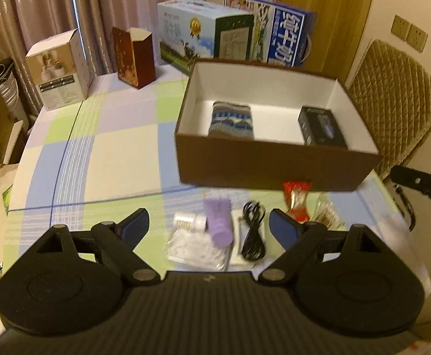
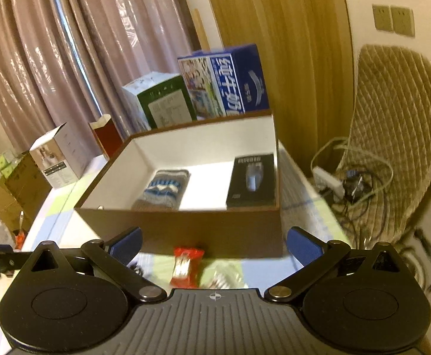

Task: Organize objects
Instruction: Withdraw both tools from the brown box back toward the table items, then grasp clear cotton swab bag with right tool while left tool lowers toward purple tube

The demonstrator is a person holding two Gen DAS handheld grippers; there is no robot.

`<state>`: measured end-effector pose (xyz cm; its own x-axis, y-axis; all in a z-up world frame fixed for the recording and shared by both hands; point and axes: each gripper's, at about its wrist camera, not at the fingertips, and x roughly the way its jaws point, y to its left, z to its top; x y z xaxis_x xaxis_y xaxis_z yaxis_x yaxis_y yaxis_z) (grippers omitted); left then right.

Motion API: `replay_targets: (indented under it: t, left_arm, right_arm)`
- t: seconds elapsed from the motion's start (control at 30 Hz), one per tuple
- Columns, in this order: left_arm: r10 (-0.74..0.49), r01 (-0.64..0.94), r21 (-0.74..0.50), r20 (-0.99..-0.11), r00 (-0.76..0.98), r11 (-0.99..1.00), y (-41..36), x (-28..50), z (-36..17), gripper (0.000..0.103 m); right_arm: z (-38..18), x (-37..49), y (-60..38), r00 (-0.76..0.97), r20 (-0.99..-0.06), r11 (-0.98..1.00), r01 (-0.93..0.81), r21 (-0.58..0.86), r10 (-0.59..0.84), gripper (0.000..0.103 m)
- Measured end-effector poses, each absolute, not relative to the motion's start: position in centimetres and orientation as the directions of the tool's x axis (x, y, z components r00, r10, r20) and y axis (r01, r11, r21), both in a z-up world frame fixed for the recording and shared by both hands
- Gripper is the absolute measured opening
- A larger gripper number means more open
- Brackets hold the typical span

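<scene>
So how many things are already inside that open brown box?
2. A folded grey-and-blue knit item lies left of middle; a black product box sits in the right end. The near wall may hide something small.

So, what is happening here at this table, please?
A person holds two tongs over a table and is sorting small things into an open brown box. A knitted sock and a black package already lie inside. A purple tube, a black cable, a white pouch and a red snack packet still lie before the box. The left tongs and right tongs are both open and hold nothing.
</scene>
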<state>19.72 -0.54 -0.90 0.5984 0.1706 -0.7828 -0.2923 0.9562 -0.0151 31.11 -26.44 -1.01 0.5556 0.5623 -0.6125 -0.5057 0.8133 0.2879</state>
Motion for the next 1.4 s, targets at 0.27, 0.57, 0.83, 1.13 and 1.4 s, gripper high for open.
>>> replay_targets:
  t: [0.27,0.57,0.83,1.13,1.4]
  left_arm:
    - [0.158,-0.31,-0.027,-0.815,0.557,0.95,1.0,17.7,-2.7,0.086]
    - [0.131,-0.294,-0.041,-0.832,0.539,0.955,2.7,16.6,-3.4,0.086]
    - [0.117,-0.285,-0.048,-0.838,0.533,0.957,4.0,16.5,-3.8,0.085]
    - [0.11,-0.288,-0.056,-0.842,0.529,0.956,5.1,16.8,-4.6,0.085]
    - [0.109,-0.296,-0.06,-0.845,0.523,0.953,5.8,17.8,-5.5,0.085]
  right_arm:
    - [-2.7,29.2,-26.2,0.513,-0.698,0.843,-0.474,0.255,0.5,0.101]
    - [-4.3,27.5,-24.6,0.456,-0.754,0.848,-0.47,0.246,0.472,0.101]
    - [-5.0,26.8,-22.8,0.44,-0.774,0.849,-0.475,0.23,0.456,0.101]
    - [-6.6,27.3,-21.8,0.447,-0.786,0.857,-0.478,0.192,0.426,0.092]
    - [-8.8,29.6,-21.7,0.412,-0.797,0.876,-0.392,0.282,0.441,0.064]
